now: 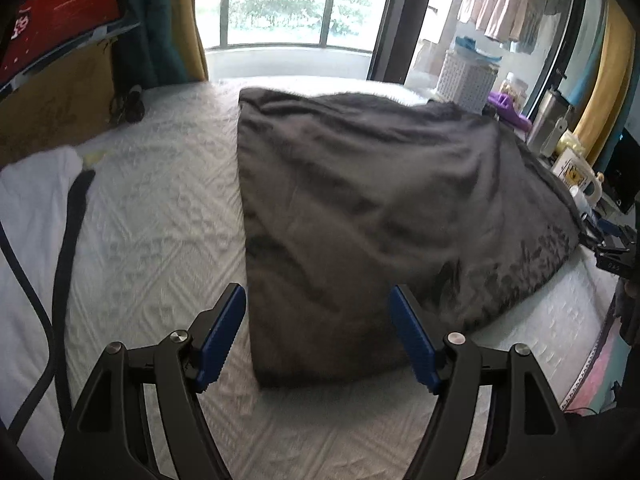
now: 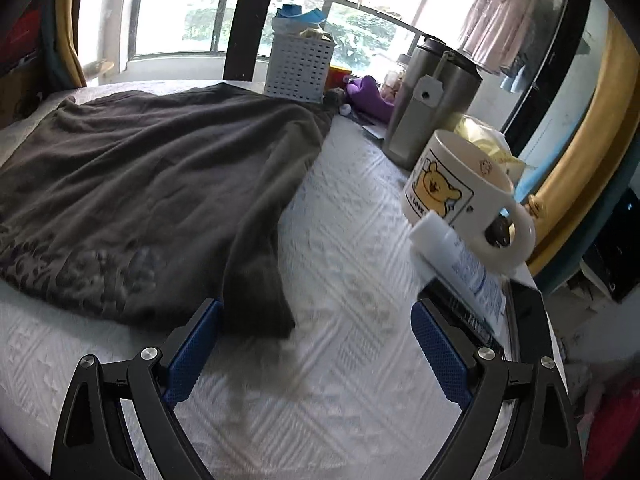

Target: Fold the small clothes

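both tongs, left gripper [image 1: 318, 336] and right gripper [image 2: 316, 354], gape wide, empty. just right of the right one, the white bear-print ceramic mug [image 2: 460, 188] could get knocked while reaching for the dark grey cotton garment [image 2: 140, 192].

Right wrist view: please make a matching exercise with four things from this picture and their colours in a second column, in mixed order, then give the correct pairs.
Things:
1. garment spread on the bed
2. basket near the window
3. mug at the right
4. flask behind the mug

Colours:
A. white with a yellow bear picture
B. silver metal
C. dark grey
D. white with small holes

Pairs: 1-C, 2-D, 3-A, 4-B
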